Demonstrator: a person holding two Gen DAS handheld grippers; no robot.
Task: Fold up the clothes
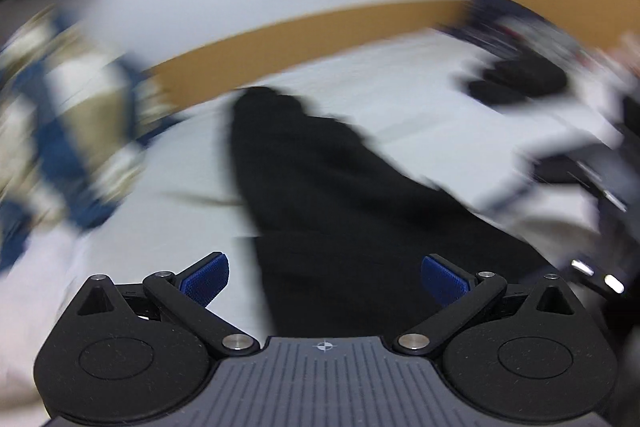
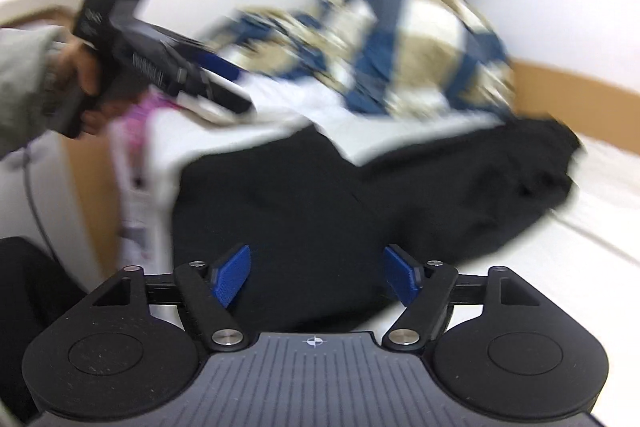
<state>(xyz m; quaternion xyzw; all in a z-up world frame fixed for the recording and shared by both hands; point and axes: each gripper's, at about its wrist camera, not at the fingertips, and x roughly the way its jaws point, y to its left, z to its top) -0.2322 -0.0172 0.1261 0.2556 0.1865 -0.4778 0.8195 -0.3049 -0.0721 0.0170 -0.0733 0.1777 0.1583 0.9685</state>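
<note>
A black garment (image 1: 320,187) lies spread on the white bed sheet (image 1: 184,195), running away from me in the left wrist view. My left gripper (image 1: 324,281) hangs open just above its near end, blue pads (image 1: 206,279) wide apart and nothing between them. In the right wrist view the same black garment (image 2: 360,195) stretches across the white sheet (image 2: 600,227). My right gripper (image 2: 316,277) is open over its near edge and holds nothing. The left gripper (image 2: 168,63) also shows there at the upper left, held by a hand (image 2: 86,75). Both views are motion-blurred.
A blue, beige and white checked blanket (image 2: 400,39) is heaped at the back of the bed; it is the blanket (image 1: 60,131) on the left in the left wrist view. A tan wooden bed frame (image 1: 304,35) runs along the white wall. Dark items (image 1: 520,79) lie at the right.
</note>
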